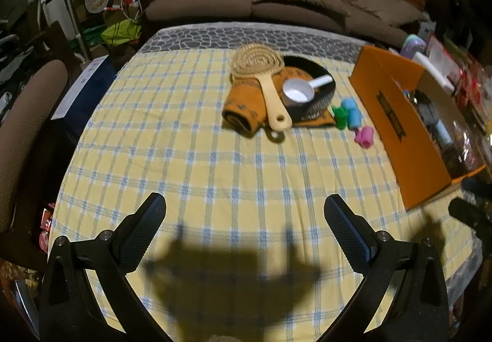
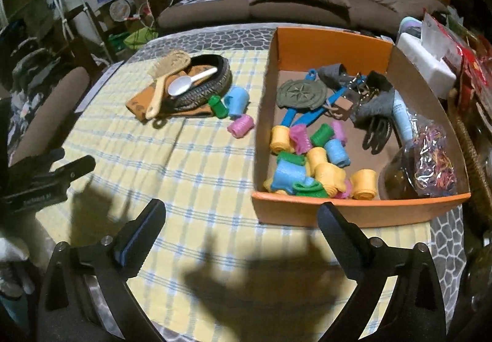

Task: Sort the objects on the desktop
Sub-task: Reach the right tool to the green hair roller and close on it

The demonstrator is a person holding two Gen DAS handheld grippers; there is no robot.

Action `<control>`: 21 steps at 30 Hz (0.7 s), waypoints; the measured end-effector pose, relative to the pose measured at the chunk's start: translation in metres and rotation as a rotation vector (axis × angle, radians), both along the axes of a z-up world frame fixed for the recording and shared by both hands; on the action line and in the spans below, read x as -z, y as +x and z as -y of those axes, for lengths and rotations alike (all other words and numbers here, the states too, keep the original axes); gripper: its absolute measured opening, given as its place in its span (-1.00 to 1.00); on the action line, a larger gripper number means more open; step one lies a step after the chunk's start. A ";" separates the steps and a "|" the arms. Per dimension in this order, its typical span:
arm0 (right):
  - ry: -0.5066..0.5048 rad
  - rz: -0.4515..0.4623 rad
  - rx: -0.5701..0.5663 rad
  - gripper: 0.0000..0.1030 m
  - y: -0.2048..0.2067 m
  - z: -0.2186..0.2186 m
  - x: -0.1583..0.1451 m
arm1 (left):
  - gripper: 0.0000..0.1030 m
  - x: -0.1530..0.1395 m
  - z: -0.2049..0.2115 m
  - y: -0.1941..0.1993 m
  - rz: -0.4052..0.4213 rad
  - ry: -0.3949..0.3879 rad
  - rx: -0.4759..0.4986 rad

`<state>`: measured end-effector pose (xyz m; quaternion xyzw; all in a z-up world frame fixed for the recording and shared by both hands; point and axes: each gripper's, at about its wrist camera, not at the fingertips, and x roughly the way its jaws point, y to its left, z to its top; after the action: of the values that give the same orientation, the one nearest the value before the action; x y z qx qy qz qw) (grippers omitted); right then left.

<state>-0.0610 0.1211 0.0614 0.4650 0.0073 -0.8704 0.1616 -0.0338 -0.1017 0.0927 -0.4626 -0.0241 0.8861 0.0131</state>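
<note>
Orange box [image 1: 396, 114] label unreadable.

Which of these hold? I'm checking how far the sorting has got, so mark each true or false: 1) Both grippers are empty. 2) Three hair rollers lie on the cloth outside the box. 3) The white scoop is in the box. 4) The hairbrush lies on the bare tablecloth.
1) True: the left gripper and right gripper are open, holding nothing.
2) True: a green roller, blue roller and pink roller lie beside the orange box.
3) False: the white scoop sits in the black dish.
4) False: the hairbrush rests on the orange towel.
</note>
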 end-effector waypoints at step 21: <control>-0.120 -0.035 -0.045 -0.05 -0.062 0.074 -0.020 | 0.99 0.013 0.017 -0.062 0.010 0.043 -0.010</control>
<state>-0.1234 0.0475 0.0816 0.4389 -0.0317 -0.8734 0.2088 -0.0956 -0.1185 0.0802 -0.4667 -0.0455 0.8831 0.0182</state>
